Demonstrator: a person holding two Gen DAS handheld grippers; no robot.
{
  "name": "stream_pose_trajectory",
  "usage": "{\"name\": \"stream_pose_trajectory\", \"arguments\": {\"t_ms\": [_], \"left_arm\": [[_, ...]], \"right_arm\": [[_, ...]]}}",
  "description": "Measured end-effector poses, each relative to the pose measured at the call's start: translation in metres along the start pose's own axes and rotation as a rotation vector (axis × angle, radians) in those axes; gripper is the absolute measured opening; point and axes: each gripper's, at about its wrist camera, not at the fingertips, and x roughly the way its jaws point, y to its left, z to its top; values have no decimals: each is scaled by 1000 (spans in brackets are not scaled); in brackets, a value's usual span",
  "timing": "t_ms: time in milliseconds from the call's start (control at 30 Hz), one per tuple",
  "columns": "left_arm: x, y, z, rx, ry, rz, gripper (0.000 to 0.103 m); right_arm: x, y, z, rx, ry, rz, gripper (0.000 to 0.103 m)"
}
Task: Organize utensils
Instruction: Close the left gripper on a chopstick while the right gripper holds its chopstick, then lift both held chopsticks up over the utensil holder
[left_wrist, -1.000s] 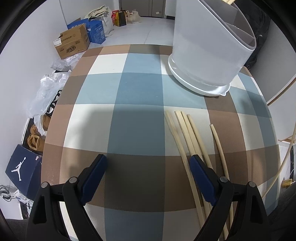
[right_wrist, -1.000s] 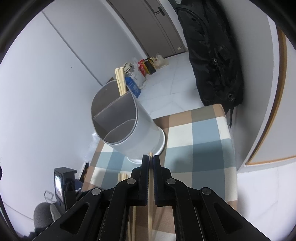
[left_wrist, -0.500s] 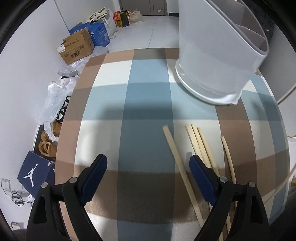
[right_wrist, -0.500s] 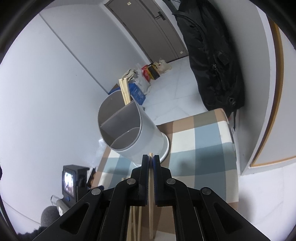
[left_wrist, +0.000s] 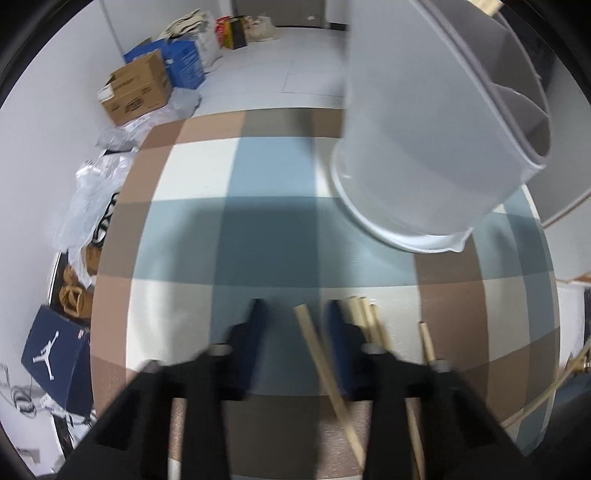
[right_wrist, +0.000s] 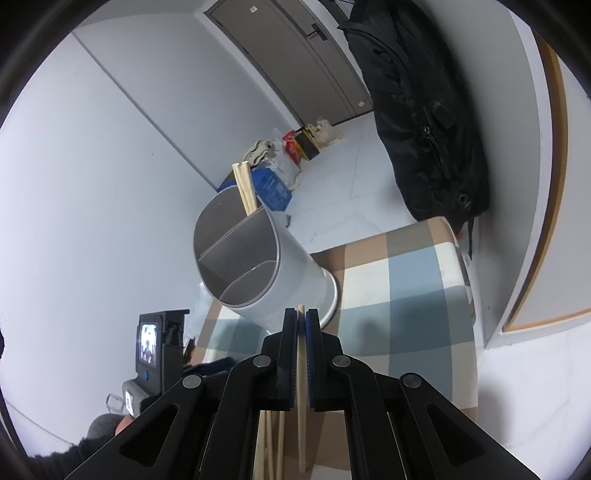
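Here, a white divided utensil holder (right_wrist: 258, 266) is seen standing on a checked tabletop (right_wrist: 406, 295), and it serves as the reference point for everything else. In the right wrist view, the right gripper (right_wrist: 302, 328) is held just in front of the holder's base, its blue-padded jaws clenched on a single wooden chopstick (right_wrist: 301, 406) whose tip pokes out just past the jaws toward the holder. A pair of chopsticks (right_wrist: 244, 188) is shown standing in the holder's far compartment, leaning out above its rim; the two nearer compartments are seen with nothing visible inside. More loose chopsticks (right_wrist: 271, 443) are glimpsed on the tabletop below the right gripper, on the side away from the holder. In the left wrist view, which is blurred, the left gripper (left_wrist: 293, 317) is seen low over the tabletop, in front of the holder (left_wrist: 436, 122), its jaws parted with a gap between them. One loose chopstick (left_wrist: 325, 369) is shown lying in that gap, nearer the right-hand jaw; whether it is touched cannot be told. Further chopsticks (left_wrist: 364, 317) are seen lying just beyond that jaw. On the floor beyond the holder, cardboard boxes (left_wrist: 135, 92) and bags are visible, and a black backpack (right_wrist: 424, 110) is seen hanging against the wall.
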Motion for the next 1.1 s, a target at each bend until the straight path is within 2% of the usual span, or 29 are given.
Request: {"name": "stream_pose_trajectory", "arguments": {"t_ms": [100, 267, 400, 767, 1100], "left_arm": [[0, -5, 1, 30, 0, 0, 4], [-7, 1, 2, -9, -30, -16, 2], [-27, 7, 2, -56, -102, -38, 2], [-96, 19, -5, -134, -370, -95, 2], [-130, 27, -4, -168, -509, -173, 2]], "right_arm": [[1, 0, 1, 0, 0, 3, 3], [0, 1, 1, -14, -8, 0, 3], [0, 1, 0, -20, -17, -6, 3], [-13, 17, -4, -75, -77, 11, 3], [-33, 40, -1, -111, -152, 33, 3]]}}
